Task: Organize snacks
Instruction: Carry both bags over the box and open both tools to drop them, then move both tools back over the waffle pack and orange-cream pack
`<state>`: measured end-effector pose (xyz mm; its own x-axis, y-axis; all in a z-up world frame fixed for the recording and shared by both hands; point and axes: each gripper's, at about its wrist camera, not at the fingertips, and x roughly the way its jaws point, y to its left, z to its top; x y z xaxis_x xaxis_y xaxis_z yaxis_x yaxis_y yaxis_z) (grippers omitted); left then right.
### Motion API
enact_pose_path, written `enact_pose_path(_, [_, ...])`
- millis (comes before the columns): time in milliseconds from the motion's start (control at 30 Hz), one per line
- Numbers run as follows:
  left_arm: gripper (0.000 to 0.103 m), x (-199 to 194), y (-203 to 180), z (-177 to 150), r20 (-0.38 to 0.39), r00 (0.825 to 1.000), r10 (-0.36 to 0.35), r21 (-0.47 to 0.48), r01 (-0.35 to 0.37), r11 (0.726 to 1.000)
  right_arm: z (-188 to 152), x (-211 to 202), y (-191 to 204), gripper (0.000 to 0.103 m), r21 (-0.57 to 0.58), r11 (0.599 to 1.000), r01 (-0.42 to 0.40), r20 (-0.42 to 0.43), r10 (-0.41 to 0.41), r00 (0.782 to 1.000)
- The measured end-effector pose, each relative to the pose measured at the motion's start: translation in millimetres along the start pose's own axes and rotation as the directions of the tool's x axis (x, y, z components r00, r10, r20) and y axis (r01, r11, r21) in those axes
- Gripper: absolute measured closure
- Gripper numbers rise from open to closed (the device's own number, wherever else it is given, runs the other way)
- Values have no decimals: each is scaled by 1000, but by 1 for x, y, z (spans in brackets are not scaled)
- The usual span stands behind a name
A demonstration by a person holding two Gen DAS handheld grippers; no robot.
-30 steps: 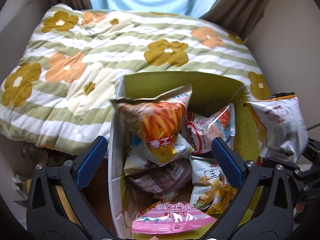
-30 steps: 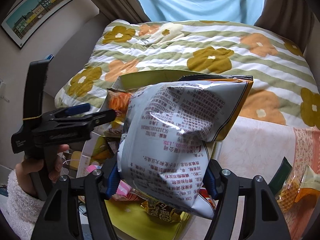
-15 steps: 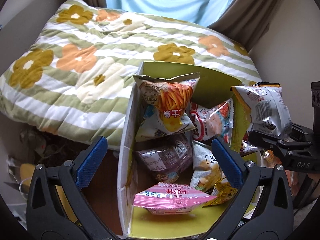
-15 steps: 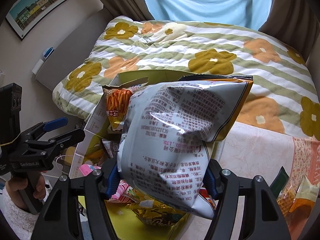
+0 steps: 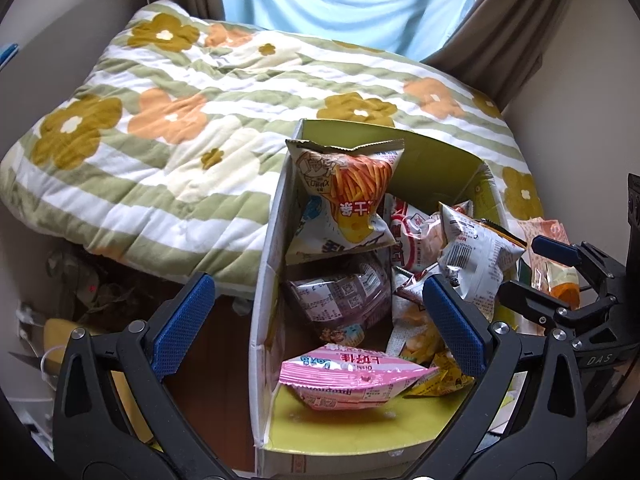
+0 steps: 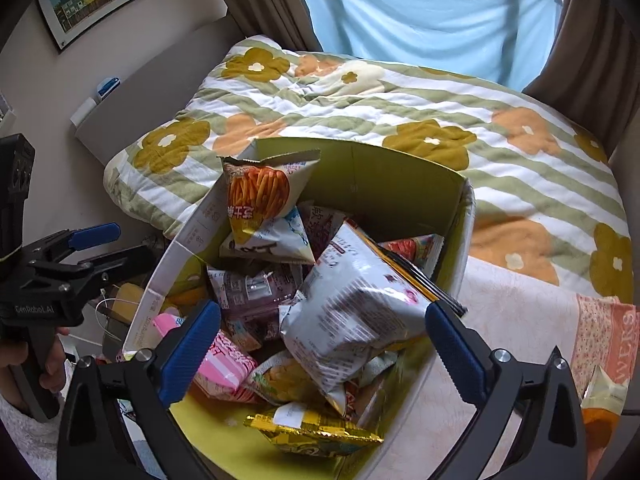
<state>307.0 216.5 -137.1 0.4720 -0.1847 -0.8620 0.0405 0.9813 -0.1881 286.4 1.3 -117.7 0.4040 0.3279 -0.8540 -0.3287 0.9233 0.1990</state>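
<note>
An open cardboard box (image 5: 420, 160) with a yellow-green inside holds several snack bags: an orange fries bag (image 5: 348, 192) upright at the back and a pink bag (image 5: 344, 380) at the front. A silver bag (image 6: 352, 312) lies tilted on the pile, against the box's right wall. My right gripper (image 6: 322, 352) hovers over it. Its jaws are opening and stand wide, and the pads are clear of the bag below them. My left gripper (image 5: 316, 320) is open above the box's left wall with nothing held. Each gripper shows in the other's view: right gripper (image 5: 536, 270), left gripper (image 6: 116, 246).
A flowered quilt (image 5: 200, 140) lies behind the box, with curtains beyond it. More snack packs (image 6: 604, 396) rest on the peach cloth (image 6: 520, 320) to the box's right. Clutter (image 5: 80, 288) fills the floor to its left. A gold bag (image 6: 312, 428) lies at the box's front.
The right gripper's jaws went from shut on the silver bag to wide apart, and the bag dropped onto the pile in the box. The left gripper drew away from the right one, still open.
</note>
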Motion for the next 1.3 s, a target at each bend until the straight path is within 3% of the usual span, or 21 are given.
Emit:
enact_pose_path(433, [0,-17,-23,-8,28,996,-82,81,80,994,-19,-55,4,1,117,992,53,121,-68,990])
enact_pose_path(700, [0,-25,-61,-6,43,985,-165,165,155,974,-40,-102,-13,1,198,971,137,173,-172,970])
enact_pose_path(1067, [0,-31,-159,-15,41,978,-205,281,186,942,-88,-161,-89,1,245,942,228,176,-274,946])
enact_pose_path(1300, [0,-16,-246,-37,24,980,-196,286,181,941,-113,-188,-164,1,143,949,281,125,-299,946])
